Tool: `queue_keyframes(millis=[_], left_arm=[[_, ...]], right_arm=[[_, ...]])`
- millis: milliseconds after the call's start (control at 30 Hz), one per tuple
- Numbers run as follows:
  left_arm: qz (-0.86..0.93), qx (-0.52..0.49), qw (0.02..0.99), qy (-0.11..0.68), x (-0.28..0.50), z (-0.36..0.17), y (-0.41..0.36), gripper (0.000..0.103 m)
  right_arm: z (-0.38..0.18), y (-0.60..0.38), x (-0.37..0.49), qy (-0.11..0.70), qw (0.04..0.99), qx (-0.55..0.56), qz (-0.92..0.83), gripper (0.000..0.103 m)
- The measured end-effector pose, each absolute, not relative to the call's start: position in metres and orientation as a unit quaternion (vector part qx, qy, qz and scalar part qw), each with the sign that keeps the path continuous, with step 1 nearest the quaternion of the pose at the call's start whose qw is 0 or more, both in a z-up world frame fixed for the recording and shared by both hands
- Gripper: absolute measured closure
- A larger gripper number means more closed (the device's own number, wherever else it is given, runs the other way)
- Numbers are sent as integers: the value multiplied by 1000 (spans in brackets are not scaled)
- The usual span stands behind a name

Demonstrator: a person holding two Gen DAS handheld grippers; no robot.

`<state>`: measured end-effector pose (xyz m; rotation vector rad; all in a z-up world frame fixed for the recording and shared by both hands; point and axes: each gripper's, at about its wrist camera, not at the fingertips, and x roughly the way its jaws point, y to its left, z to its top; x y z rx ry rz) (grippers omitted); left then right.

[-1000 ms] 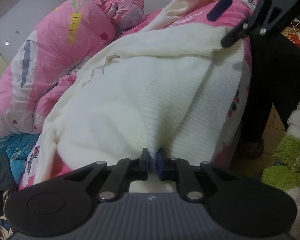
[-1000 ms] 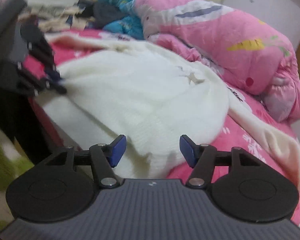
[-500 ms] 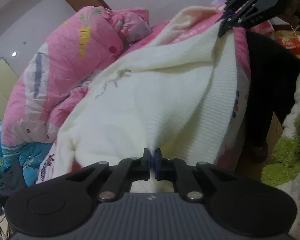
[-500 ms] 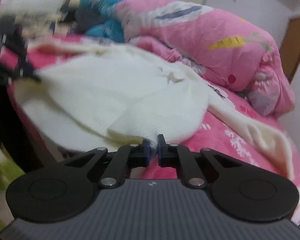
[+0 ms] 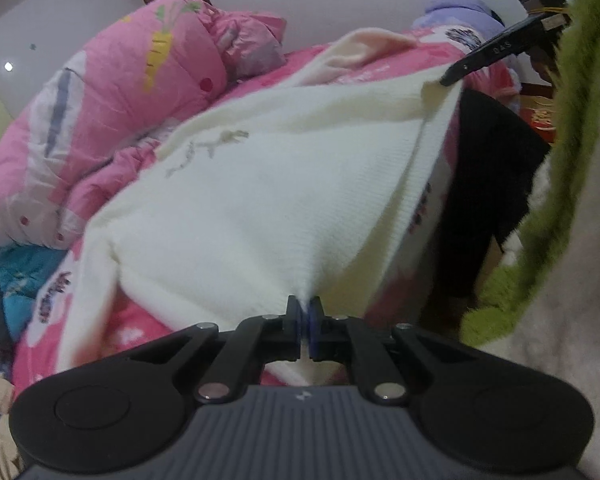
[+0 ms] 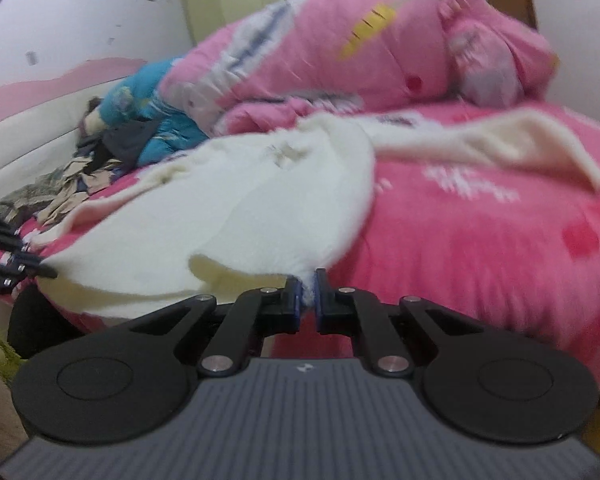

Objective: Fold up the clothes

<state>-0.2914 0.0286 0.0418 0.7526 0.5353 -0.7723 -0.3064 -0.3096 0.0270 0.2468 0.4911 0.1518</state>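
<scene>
The sweater [image 5: 268, 208] is cream white, stitched with a small grey-beige motif. The duvet [image 5: 112, 120] is pink, printed with orange carrots and grey stripes. The bedsheet [image 6: 480, 240] is hot pink, dotted with white and red patches.

One cream-white knitted sweater [image 5: 260, 200] is lying across one bed covered by a hot-pink patterned sheet [image 6: 480, 240]. Two black two-finger grippers are pinching the sweater's hem, the left gripper [image 5: 304, 312] at one corner and the right gripper [image 6: 307, 294] at the other. One bulky pink quilt printed with carrots [image 5: 120, 112] is sitting heaped behind the sweater. One bright blue padded garment [image 6: 156, 120] is lying bunched beside the quilt. One lime-green fluffy piece [image 5: 540, 208] is showing off the bed's edge, away from the sweater.
</scene>
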Motion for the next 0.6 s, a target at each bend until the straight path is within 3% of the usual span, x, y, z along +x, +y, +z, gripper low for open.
queue_keyframes(millis=[300, 367, 433, 500, 567, 600], left_arm=[[-359, 323, 829, 282, -282, 4, 41, 99], [-360, 316, 830, 285, -282, 1, 42, 94], [-364, 314, 828, 290, -286, 1, 43, 79], [-368, 306, 826, 298, -290, 2, 47, 71], [-368, 288, 825, 317, -293, 4, 53, 66], [-364, 273, 827, 330, -292, 5, 58, 64]], right_arm=[[-3, -316, -312, 287, 942, 164, 57, 98], [-2, -313, -311, 312, 937, 149, 59, 96], [2, -310, -312, 336, 932, 123, 61, 94], [9, -312, -312, 339, 930, 128, 63, 87], [16, -317, -311, 332, 930, 146, 66, 65], [20, -320, -311, 329, 929, 156, 67, 61]])
